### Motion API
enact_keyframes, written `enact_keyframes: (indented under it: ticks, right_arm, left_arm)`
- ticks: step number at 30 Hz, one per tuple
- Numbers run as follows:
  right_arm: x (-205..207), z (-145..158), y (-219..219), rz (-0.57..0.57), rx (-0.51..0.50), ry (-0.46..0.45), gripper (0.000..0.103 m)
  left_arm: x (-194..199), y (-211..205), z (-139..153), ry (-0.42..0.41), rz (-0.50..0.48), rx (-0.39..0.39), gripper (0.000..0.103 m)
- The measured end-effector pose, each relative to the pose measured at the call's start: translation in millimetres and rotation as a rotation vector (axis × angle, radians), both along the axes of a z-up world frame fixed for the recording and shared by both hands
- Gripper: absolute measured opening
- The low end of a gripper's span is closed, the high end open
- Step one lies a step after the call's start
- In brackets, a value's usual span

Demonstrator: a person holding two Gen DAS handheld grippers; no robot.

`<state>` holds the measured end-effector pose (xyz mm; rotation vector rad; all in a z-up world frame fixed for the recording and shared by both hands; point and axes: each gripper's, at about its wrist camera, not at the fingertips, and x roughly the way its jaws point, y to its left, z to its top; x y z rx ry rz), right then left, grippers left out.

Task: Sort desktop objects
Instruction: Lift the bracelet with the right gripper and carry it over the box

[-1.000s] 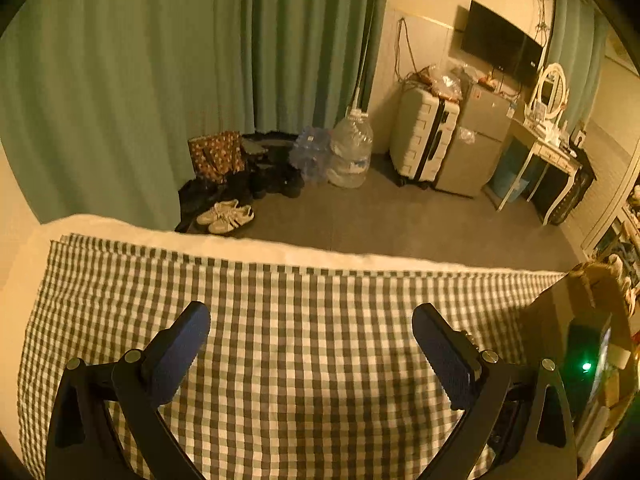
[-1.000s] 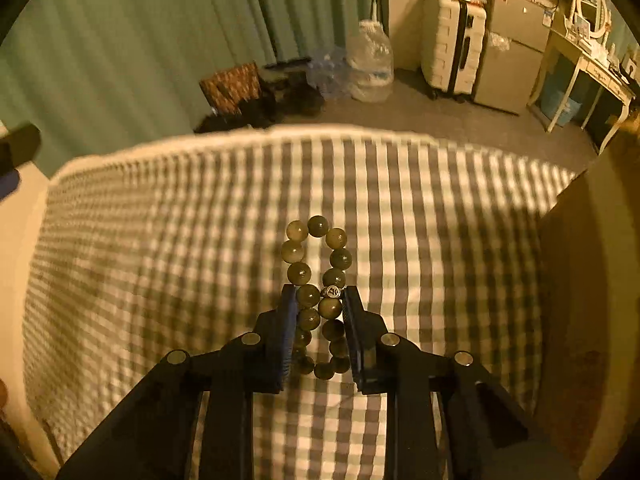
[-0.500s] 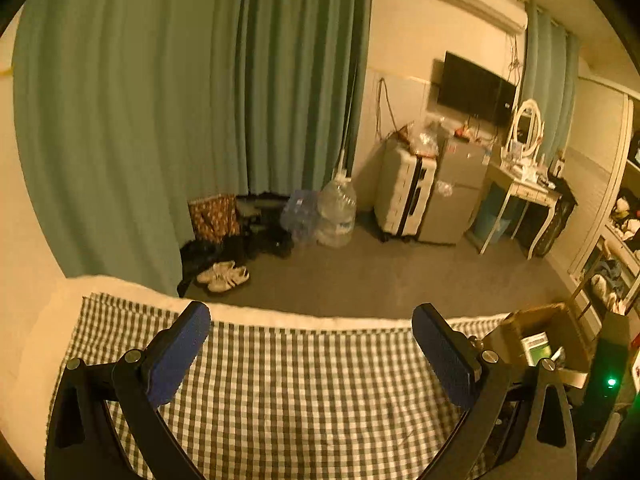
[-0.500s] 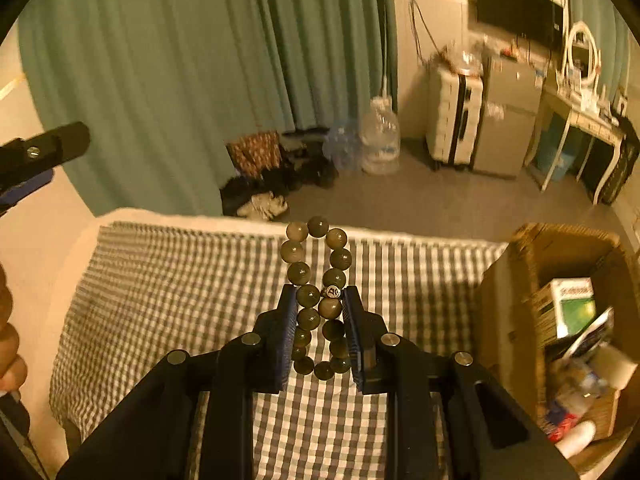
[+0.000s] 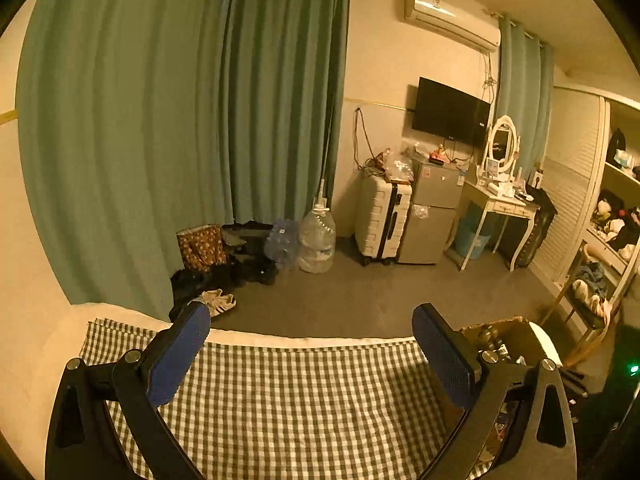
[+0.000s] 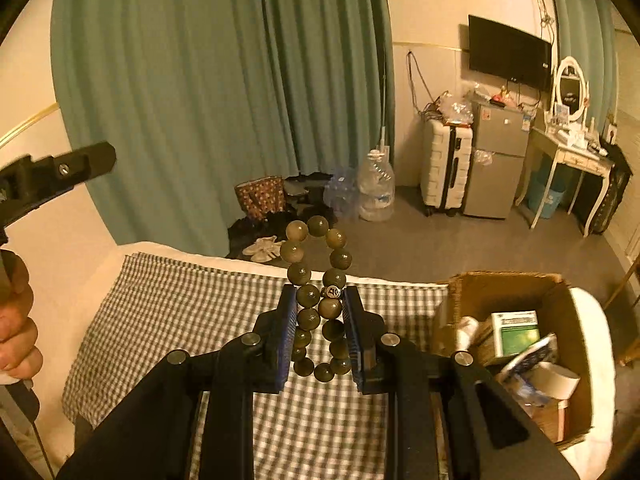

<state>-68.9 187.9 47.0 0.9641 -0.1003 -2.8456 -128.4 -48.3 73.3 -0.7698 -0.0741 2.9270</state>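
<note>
A bead bracelet [image 6: 318,300] hangs pinched between the pads of the right gripper [image 6: 318,334], held clear above the checked tablecloth [image 6: 180,320]. The loop is squeezed into a long oval whose axis runs along the fingers, its free end standing out toward twelve o'clock beyond the fingertips. An open cardboard box [image 6: 576,320], already holding a green-and-white carton [image 6: 516,330] and other packets, sits at the table's edge at about three o'clock from the jaws, near but not beneath them. By all appearances the bracelet is bound for that box, and the coming move would turn on carrying the jaws rightward until the beads hang over the opening rather than its near wall. The right hand is plainly the nearer one and the only one loaded.

The left gripper [image 5: 312,352] has its blue pads [image 5: 178,356] spread wide with nothing between them, poised over the cloth; from it the same box lies at roughly three to four o'clock. In the right wrist view one of its fingers and the person's hand [image 6: 16,320] show at nine o'clock.
</note>
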Motion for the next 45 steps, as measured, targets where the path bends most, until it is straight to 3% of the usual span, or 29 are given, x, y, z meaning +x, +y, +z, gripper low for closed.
enact_keyframes:
  ticks: [8,15,22,29,38,45]
  right_arm:
    - [17.8,12.4,56.6,-0.06,0.03,0.023,0.023]
    - [27.6,11.6,120.8,-0.159,0.023,0.024,0.023]
    - [39.2,-0.6,185.9,-0.259,0.03,0.004,0.023]
    - [49.7,-21.9,234.8,-0.338,0.035,-0.04,0.023]
    - [37.2,-54.0,268.9,-0.363,0.008,-0.106,0.023]
    - [24.0,-91.6,267.5,-0.338,-0.013,-0.178,0.023]
  left_arm:
    - [3.9,57.7,-1.1,-0.001,-0.07,0.004,0.103]
    - [3.2,132.5,-7.1,-0.013,-0.163,0.016,0.103]
    - [6.9,204.4,-17.4,-0.03,-0.284,0.022,0.103]
    - [2.3,262.0,-43.2,-0.062,-0.349,-0.02,0.103]
    - [-8.0,285.9,-79.2,-0.12,-0.395,-0.044,0.103]
    - [-20.9,293.0,-112.7,-0.192,-0.411,-0.068,0.103]
